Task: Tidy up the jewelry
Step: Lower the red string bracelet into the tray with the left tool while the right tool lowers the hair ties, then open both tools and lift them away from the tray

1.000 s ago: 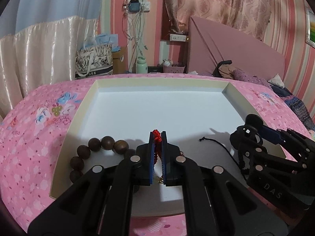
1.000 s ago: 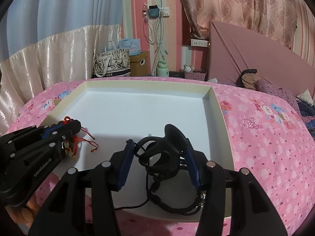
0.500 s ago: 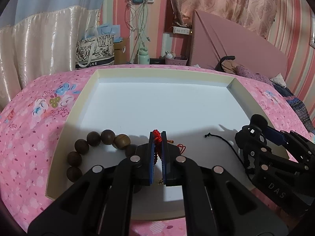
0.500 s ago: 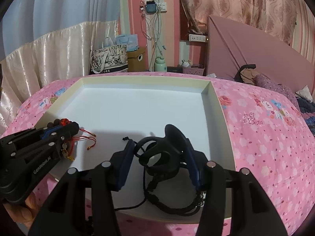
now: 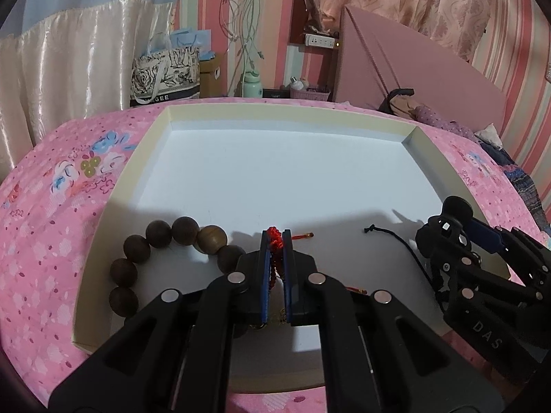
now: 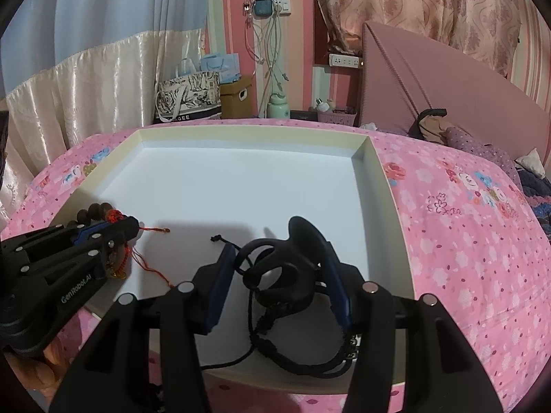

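Pink floral bedding (image 5: 44,241) filled the lower part of both views, with striped pink walls, pale curtains (image 6: 86,96) and a patterned tote bag (image 5: 165,75) along the top of the frame. On the bedding sat a shallow cream-walled tray (image 5: 117,186) with a white floor.

From the left wrist view, I had the left gripper (image 5: 275,237) clenched on a red cord bracelet (image 5: 274,241), the knotted red cord bunched between the blue pads at centre frame and a loose red tail lying on the tray floor just to the right. Small gold charms hung beneath the fingers. A wooden bead bracelet (image 5: 172,241) lay in the tray's lower-left part, its dark round beads curving up to touch the left gripper's body.

From the right wrist view, the right gripper (image 6: 275,261) sat at lower centre with its blue pads apart, and a black cord bracelet (image 6: 275,272) with a thick black curved pendant sat between them. Whether the pads pressed on it, I could not tell. Its braided loops lay near the tray's front wall, and one knotted black end (image 6: 216,238) stretched left across the white floor. The left gripper (image 6: 136,225) appeared at the left edge of that frame.
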Motion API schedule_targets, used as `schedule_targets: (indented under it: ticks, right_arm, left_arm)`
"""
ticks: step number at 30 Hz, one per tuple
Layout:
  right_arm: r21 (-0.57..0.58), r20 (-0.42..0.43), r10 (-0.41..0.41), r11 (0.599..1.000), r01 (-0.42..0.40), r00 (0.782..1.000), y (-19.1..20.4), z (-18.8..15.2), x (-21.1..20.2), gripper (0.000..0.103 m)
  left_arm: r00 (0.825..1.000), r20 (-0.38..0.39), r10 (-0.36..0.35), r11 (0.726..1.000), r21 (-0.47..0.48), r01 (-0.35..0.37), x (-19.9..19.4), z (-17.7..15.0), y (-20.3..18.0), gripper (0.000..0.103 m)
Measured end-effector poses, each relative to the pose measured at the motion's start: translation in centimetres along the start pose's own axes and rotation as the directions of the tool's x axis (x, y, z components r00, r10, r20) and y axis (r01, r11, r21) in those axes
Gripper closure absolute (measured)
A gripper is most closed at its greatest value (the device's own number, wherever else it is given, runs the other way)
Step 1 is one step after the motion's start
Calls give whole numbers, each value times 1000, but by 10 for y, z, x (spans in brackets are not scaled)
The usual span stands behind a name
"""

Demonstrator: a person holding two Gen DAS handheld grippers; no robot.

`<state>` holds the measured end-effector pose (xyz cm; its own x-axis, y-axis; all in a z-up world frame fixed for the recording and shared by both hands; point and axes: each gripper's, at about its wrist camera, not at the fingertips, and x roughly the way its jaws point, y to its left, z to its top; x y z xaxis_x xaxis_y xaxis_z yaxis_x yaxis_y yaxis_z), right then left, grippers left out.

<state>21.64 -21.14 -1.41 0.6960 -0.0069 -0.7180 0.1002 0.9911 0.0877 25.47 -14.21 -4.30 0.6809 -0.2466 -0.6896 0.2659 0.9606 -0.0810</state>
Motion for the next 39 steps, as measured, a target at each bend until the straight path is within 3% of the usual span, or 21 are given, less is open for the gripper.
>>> schedule_targets:
  ticks: [4, 7, 13, 18, 20, 33, 39]
  right_arm:
    - [1, -4, -4, 1000, 4, 1000, 2, 0, 1, 51]
    - [7, -1, 4, 1000, -4, 1000, 1, 1, 1, 50]
    - [14, 6, 2, 1000, -2, 1000, 1, 1, 0, 43]
    - [16, 20, -4, 1000, 3, 1000, 0, 0, -3, 36]
    - [15, 29, -7, 1000, 6, 1000, 0, -1, -5, 29]
    - [58, 65, 15, 998, -19, 998, -9, -5, -17, 28]
    - [57, 65, 20, 998, -24, 998, -8, -5, -17, 27]
  left_arm:
    - [1000, 2, 1, 1000, 2, -1, 1, 0, 0, 97]
    - [1000, 12, 1, 1000, 1, -1, 1, 1, 1, 91]
    - [1000, 24, 10, 1000, 8, -10, -1, 0, -1, 73]
    - [998, 67, 17, 1000, 16, -18, -10, -1, -2, 49]
    - [997, 71, 21, 1000, 16, -22, -11, -1, -1, 47]
    - [990, 134, 34, 999, 23, -38, -27, -4, 0, 29]
    - [990, 140, 34, 999, 19, -37, -30, -5, 1, 27]
